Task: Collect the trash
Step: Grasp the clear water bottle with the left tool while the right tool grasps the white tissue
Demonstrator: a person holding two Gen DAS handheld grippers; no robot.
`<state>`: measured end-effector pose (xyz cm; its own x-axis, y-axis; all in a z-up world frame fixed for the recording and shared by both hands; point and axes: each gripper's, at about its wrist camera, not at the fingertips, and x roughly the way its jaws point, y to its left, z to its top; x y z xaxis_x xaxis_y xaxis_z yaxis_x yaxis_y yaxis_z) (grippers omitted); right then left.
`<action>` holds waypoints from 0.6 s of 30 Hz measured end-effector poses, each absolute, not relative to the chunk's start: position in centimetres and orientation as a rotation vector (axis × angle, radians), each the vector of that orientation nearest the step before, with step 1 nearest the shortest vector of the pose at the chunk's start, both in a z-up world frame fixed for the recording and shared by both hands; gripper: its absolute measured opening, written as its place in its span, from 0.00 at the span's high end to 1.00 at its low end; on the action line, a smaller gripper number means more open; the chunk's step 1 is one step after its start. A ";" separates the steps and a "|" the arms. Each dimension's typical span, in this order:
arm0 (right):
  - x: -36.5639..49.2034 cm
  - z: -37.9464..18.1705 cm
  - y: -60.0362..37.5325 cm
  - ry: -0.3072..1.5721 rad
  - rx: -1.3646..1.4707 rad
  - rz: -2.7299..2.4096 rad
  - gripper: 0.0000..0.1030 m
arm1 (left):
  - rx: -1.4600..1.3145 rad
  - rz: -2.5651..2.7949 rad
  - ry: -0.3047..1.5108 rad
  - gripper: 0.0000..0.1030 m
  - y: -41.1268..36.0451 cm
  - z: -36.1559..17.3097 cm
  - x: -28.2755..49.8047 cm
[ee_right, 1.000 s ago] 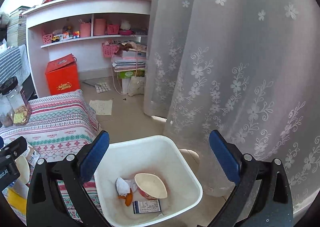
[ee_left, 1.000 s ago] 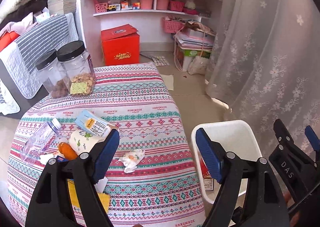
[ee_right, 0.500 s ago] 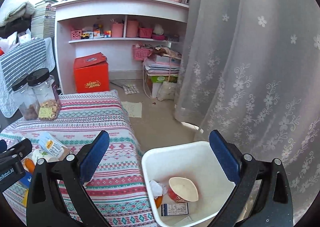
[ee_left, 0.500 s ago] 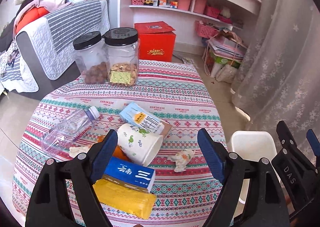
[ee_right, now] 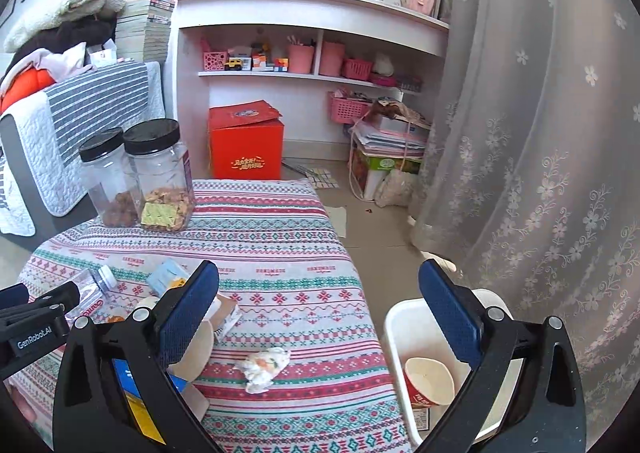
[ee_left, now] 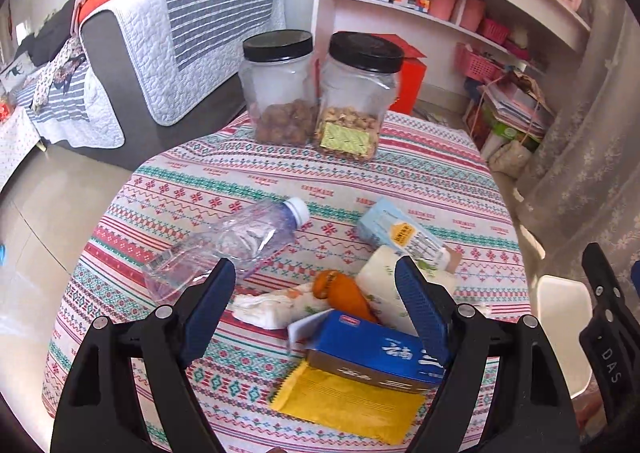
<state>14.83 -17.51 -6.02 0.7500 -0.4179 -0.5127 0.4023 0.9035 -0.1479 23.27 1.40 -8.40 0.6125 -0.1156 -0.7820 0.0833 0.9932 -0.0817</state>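
Left wrist view: I hold the left gripper (ee_left: 316,301) wide over the orange peel (ee_left: 344,295), ready to straddle it; the right gripper (ee_right: 320,309) gapes empty beside the white plastic bin (ee_right: 394,329).

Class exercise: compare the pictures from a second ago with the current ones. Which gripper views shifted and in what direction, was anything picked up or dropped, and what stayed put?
Both grippers swung left, away from the white bin and over the table: the left gripper now faces the trash pile, the right gripper the crumpled tissue. Nothing was grasped or released; both jaws stay open. The trash, the jars and the paper cup in the bin did not move.
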 end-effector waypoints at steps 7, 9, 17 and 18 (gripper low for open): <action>16.7 -7.5 -14.8 0.600 -0.080 -0.378 0.07 | 0.138 -0.095 1.017 0.22 3.7 -12.3 28.1; 17.2 -7.9 -14.4 0.605 -0.106 -0.361 0.07 | 0.207 -0.116 1.024 0.22 3.7 -13.0 29.4; 18.2 -8.3 -13.9 0.649 -0.157 -0.242 0.07 | 0.425 -0.219 1.141 0.22 1.4 -17.0 33.9; 18.3 -8.5 -13.8 0.653 -0.168 -0.231 0.07 | 0.432 -0.218 1.152 0.22 1.3 -17.4 34.4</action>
<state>18.28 -13.84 -8.45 0.7705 -0.2643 -0.5801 0.1590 0.9609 -0.2267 34.36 1.34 -17.44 0.3976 0.0527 -0.9160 0.3836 0.8974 0.2181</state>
